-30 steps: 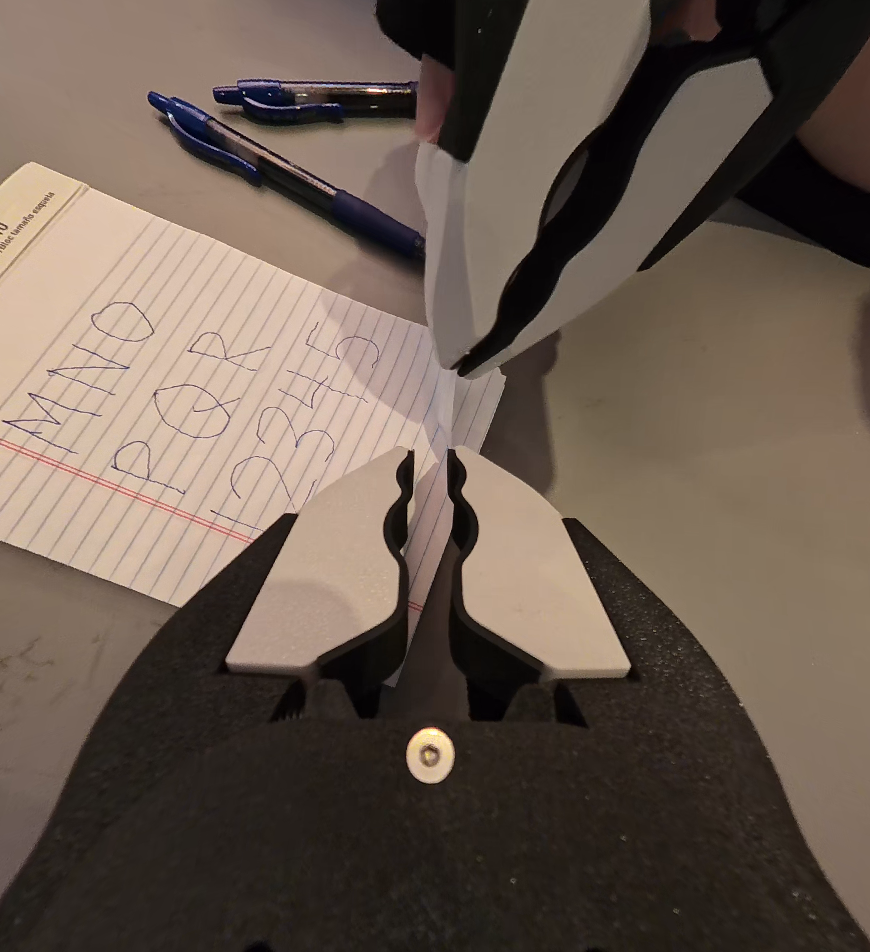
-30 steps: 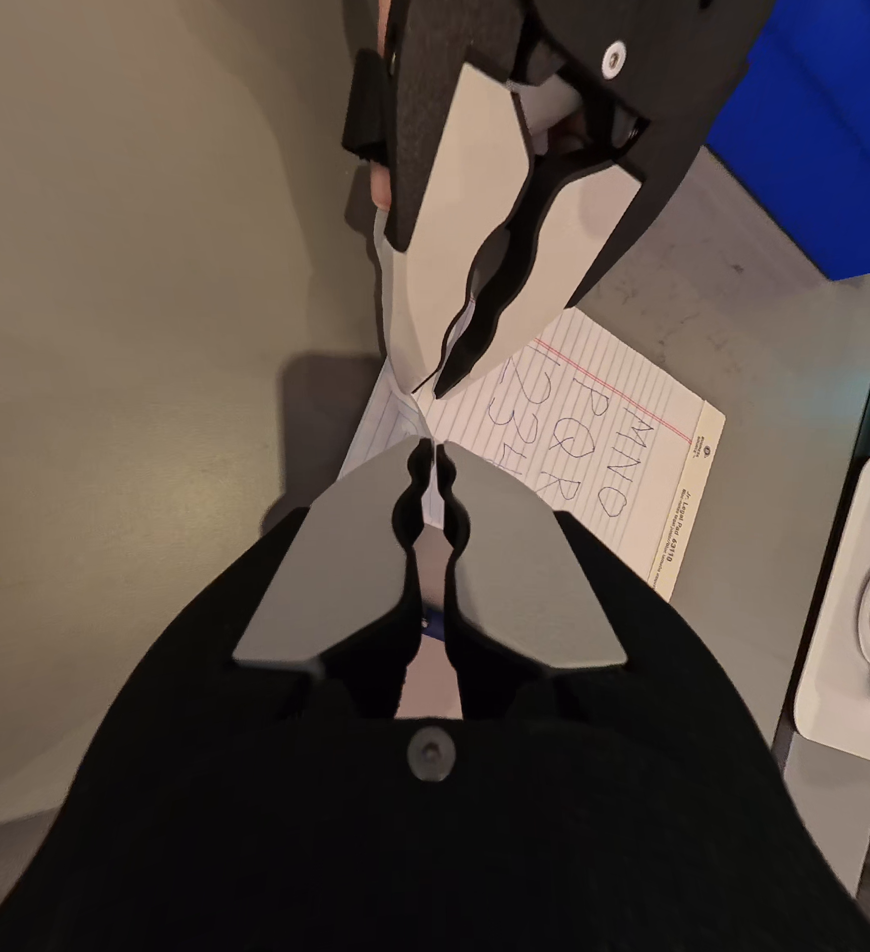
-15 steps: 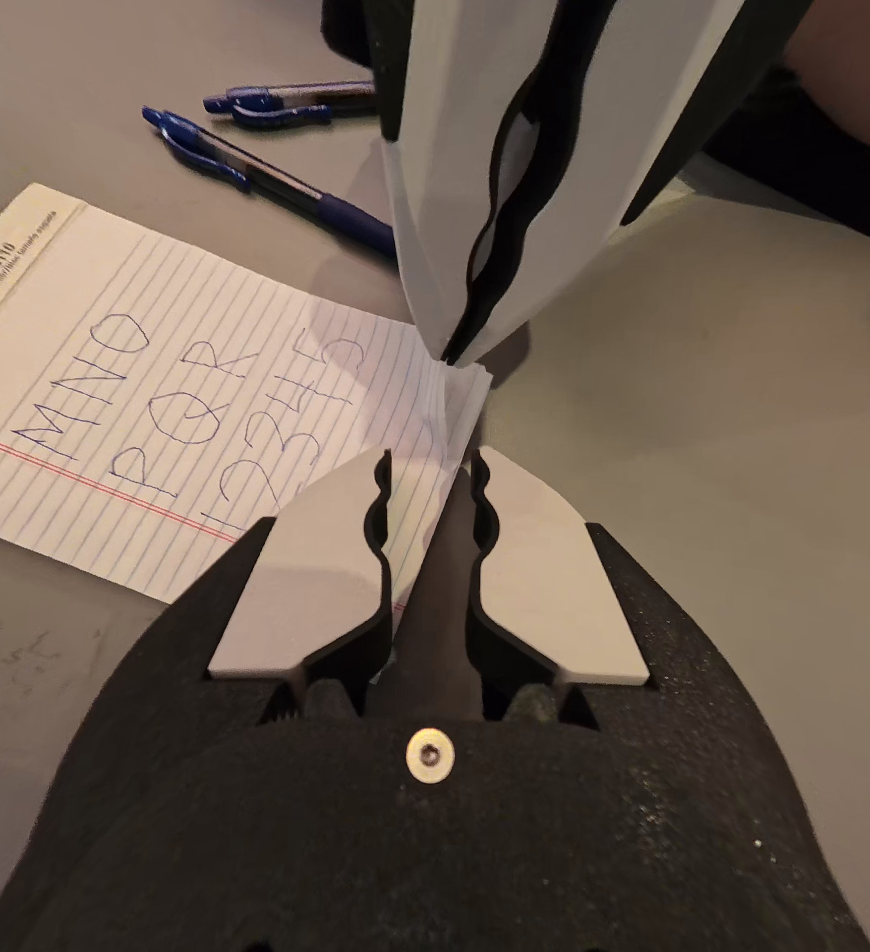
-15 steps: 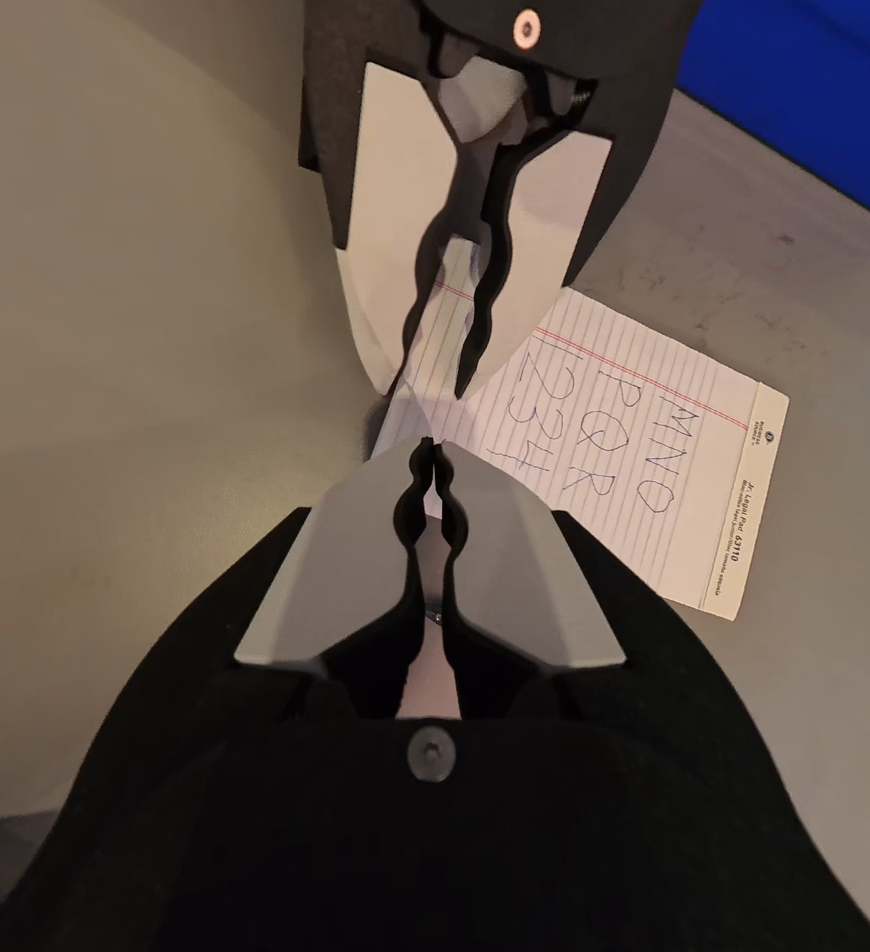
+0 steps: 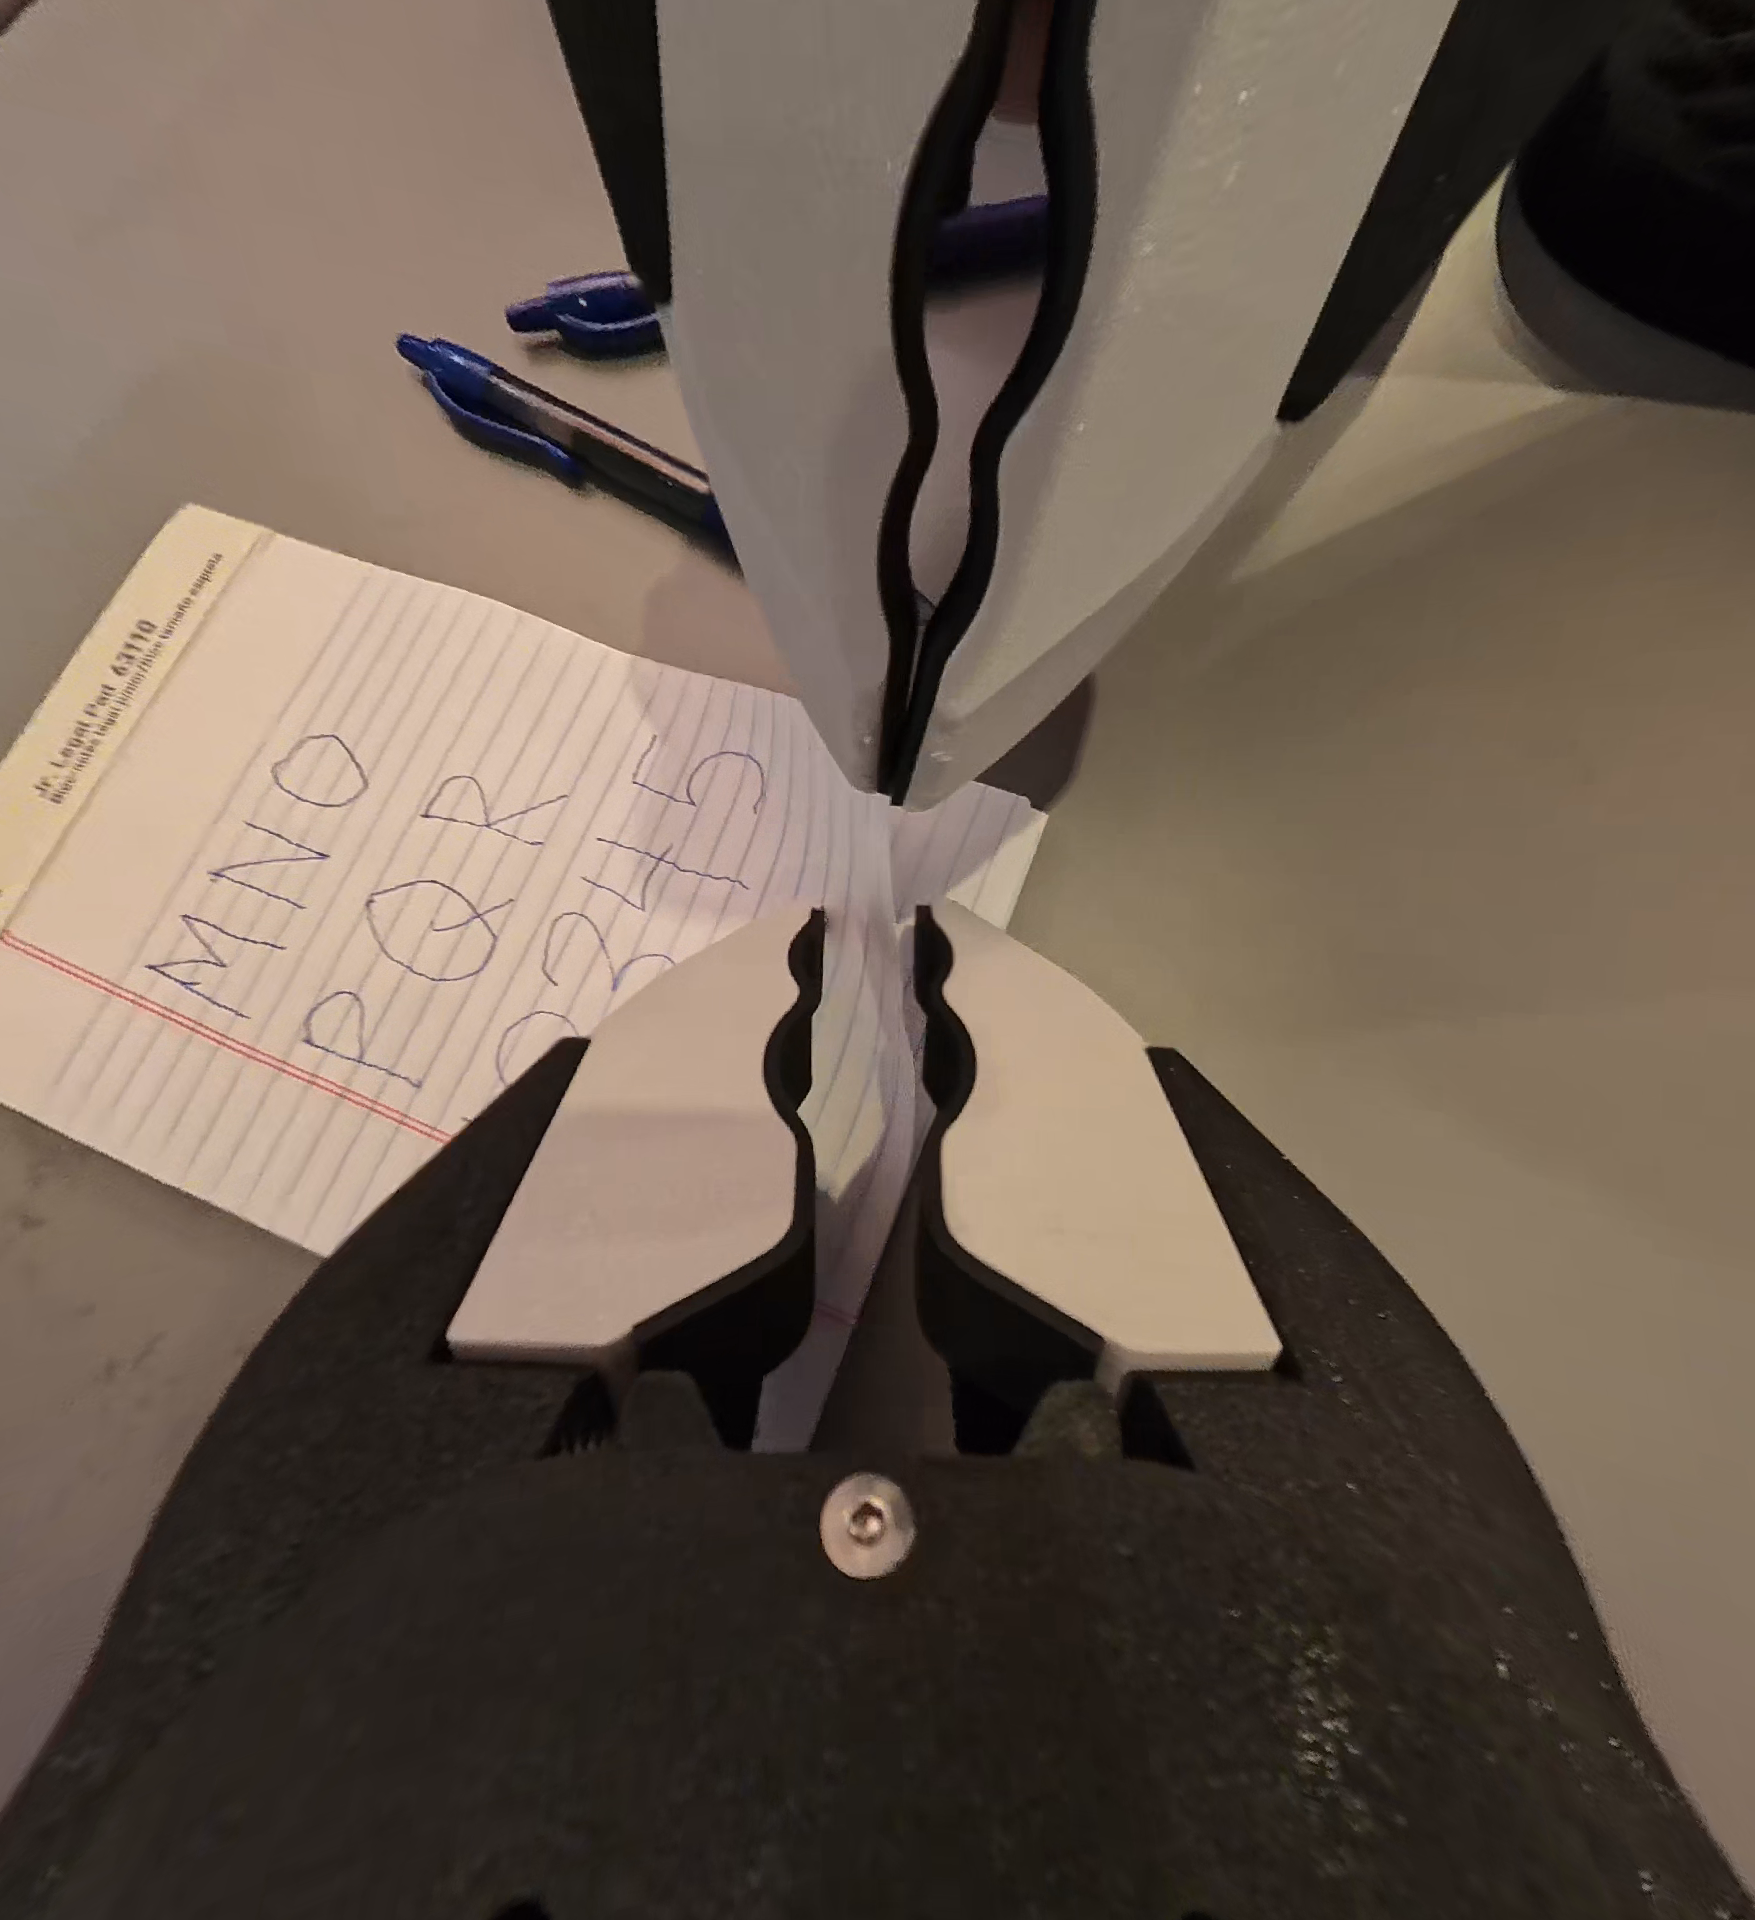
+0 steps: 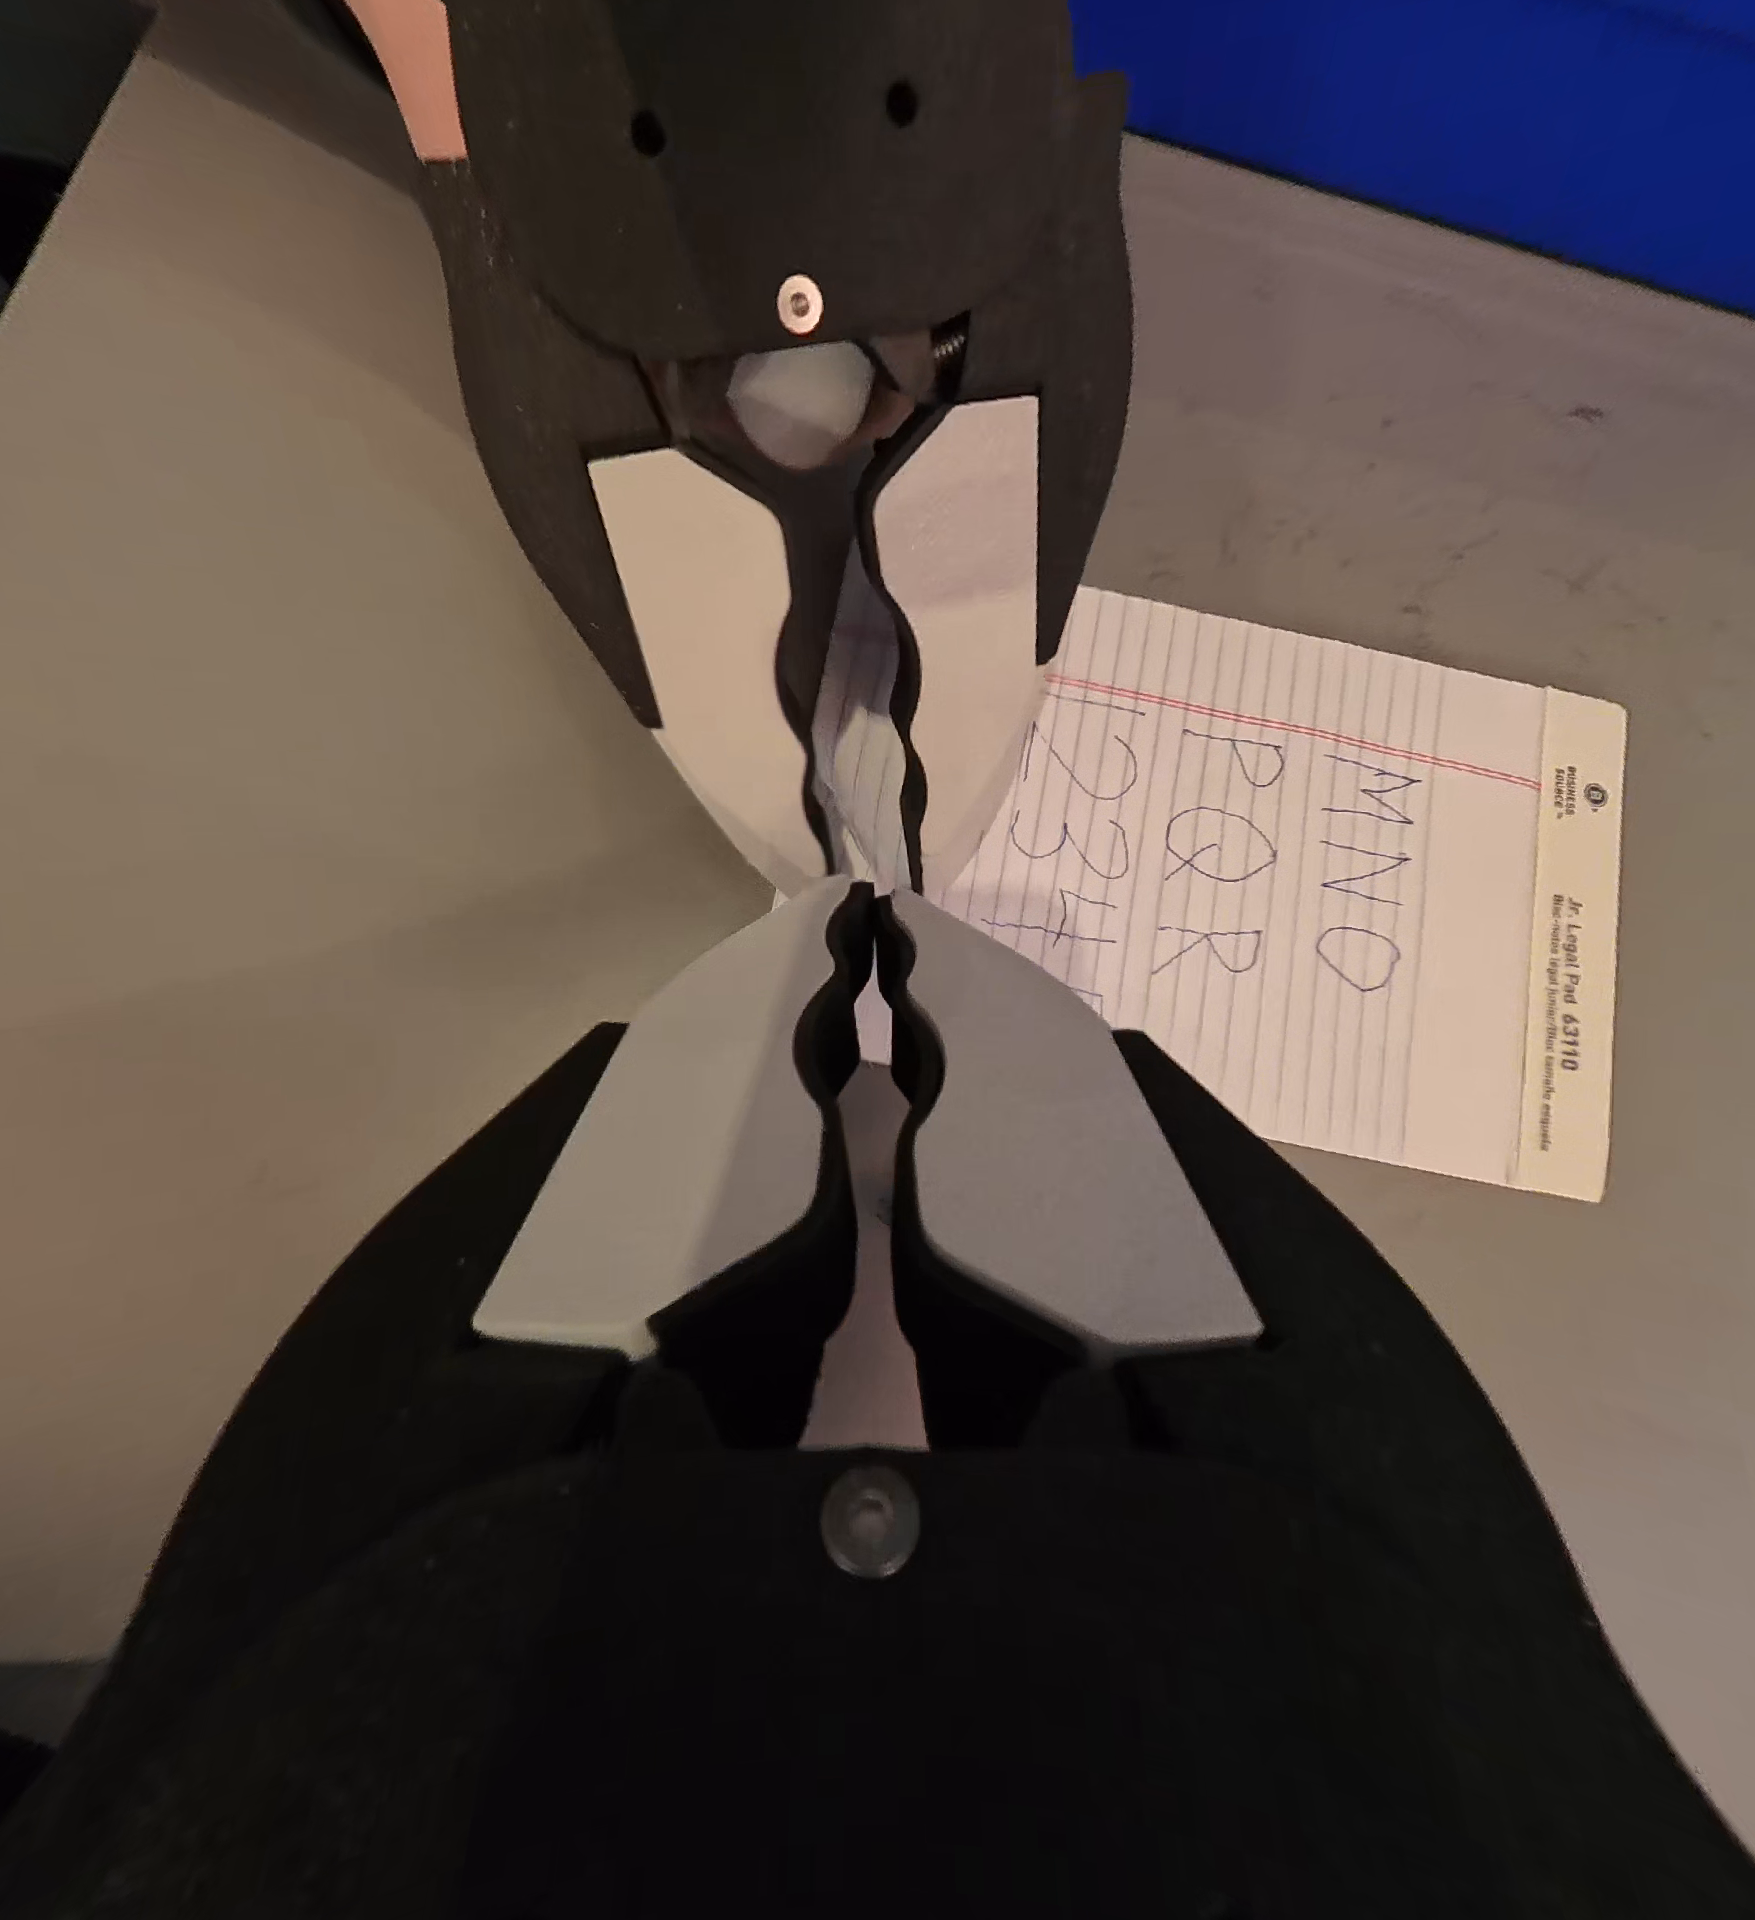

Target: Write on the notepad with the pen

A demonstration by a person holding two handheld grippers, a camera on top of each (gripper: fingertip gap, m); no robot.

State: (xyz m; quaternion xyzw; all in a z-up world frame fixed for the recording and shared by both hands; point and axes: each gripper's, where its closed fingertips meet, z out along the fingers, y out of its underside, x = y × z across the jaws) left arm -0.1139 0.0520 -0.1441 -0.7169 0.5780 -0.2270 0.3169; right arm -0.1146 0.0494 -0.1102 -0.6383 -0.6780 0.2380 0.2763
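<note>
1. Desk point(image 5: 1475, 935): one grey surface carrying the notepad and the pens. A blue object point(image 6: 1475, 125) lies along its far edge in the right wrist view; its kind cannot be told.
2. Grippers, two in count. Left gripper point(image 5: 868, 920): jaws slightly apart, with the raised sheet passing through the gap. Whether the pads grip the paper cannot be told. Right gripper point(image 6: 873, 899): jaws pressed nearly together at the tips, pinching the edge of the same sheet. The two grippers face each other, tip close to tip, over the bottom end of the notepad.
3. Notepad point(image 5: 229, 831): one white ruled pad with a red margin line and a cream binding strip, lying flat on the desk. Blue handwriting covers the top sheet. The bottom edge of that sheet point(image 5: 914, 852) is lifted and crumpled between the two sets of jaws; the rest of the pad lies to one side of them. The lower part of the handwriting is hidden behind the left gripper in its own view.
4. Pens, two in count, both blue, lying on the desk beyond the notepad and touched by neither gripper. First pen point(image 5: 551, 416): clip end visible, tip end cut off by the right gripper. Second pen point(image 5: 582, 307): only the clip end shows, the rest hidden. No pen shows in the right wrist view.
</note>
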